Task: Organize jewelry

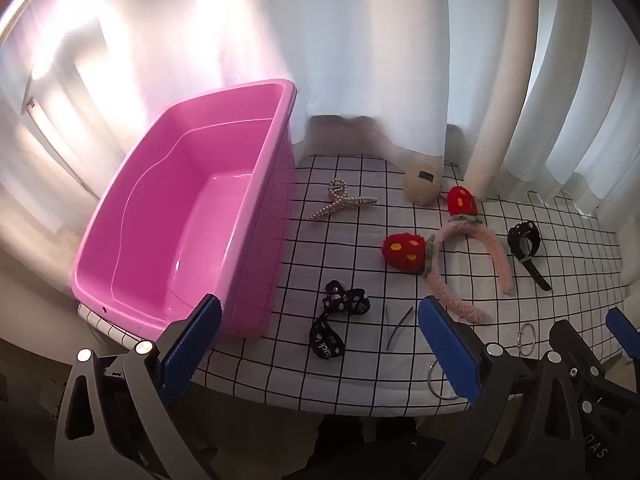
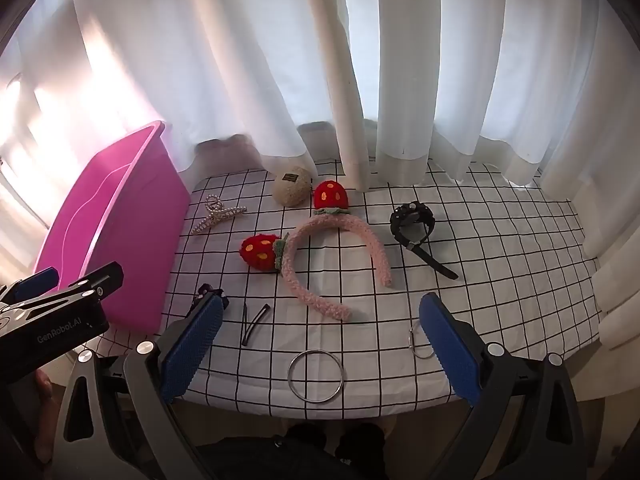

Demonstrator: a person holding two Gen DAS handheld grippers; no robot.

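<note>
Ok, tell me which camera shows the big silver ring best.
The right wrist view: the big silver ring lies whole on the checked cloth, between the open right gripper fingers. The left wrist view shows only part of it, behind a blue finger pad of the open left gripper.

Both wrist views face forward over the near table edge (image 2: 360, 408); sharing the headband (image 1: 460, 264).

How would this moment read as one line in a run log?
left hand-held gripper open | right hand-held gripper open | pink bin empty | headband on table
</note>
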